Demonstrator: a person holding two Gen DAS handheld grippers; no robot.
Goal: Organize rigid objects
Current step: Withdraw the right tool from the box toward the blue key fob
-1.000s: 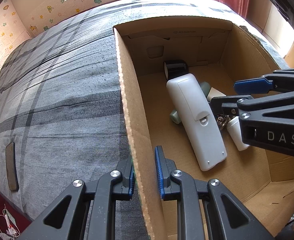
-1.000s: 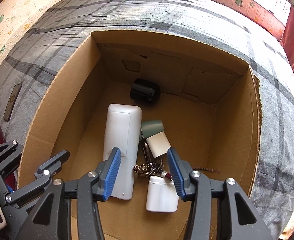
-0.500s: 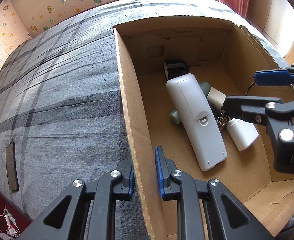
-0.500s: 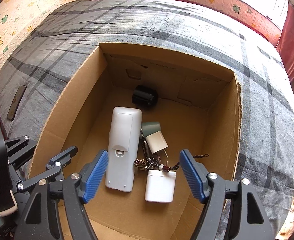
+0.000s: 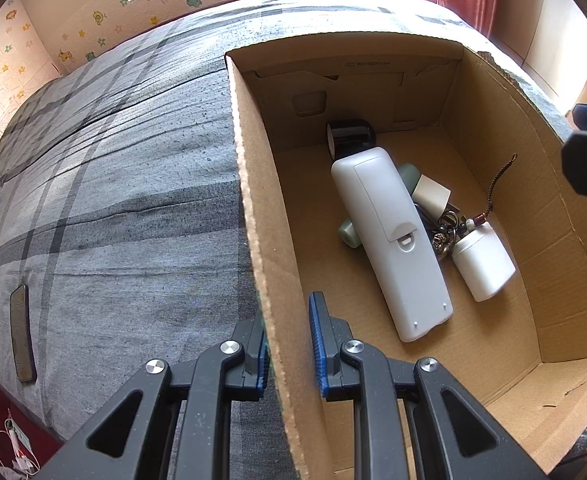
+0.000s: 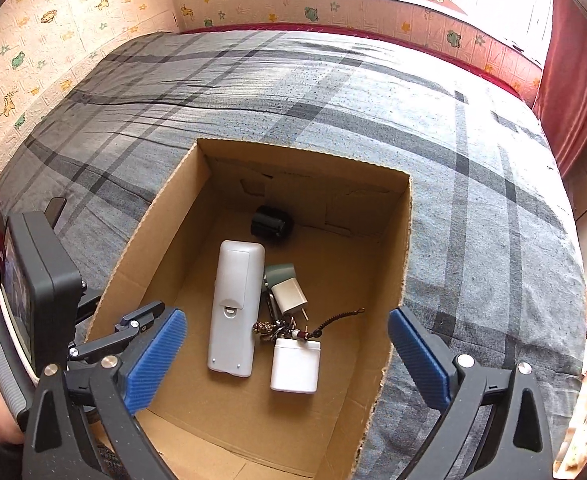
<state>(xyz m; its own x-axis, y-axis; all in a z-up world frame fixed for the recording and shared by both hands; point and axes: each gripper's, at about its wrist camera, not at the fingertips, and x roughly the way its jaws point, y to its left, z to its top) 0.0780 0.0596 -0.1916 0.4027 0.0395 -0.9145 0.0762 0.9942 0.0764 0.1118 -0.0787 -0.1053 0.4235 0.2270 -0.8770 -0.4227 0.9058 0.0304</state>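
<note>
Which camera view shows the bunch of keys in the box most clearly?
The right wrist view: the bunch of keys lies open from above, its beaded cord trailing right. In the left wrist view the keys are partly hidden behind the white remote.

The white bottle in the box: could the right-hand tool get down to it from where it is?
Probably yes: the right gripper hangs open above the box, and the white bottle lies uncovered below it.

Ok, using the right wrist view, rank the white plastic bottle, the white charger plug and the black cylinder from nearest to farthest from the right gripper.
1. White plastic bottle: nearest the right gripper, lying low on the cardboard box floor.
2. White charger plug: mid-box, beside the long white remote.
3. Black cylinder: farthest, by the box's far wall.
</note>
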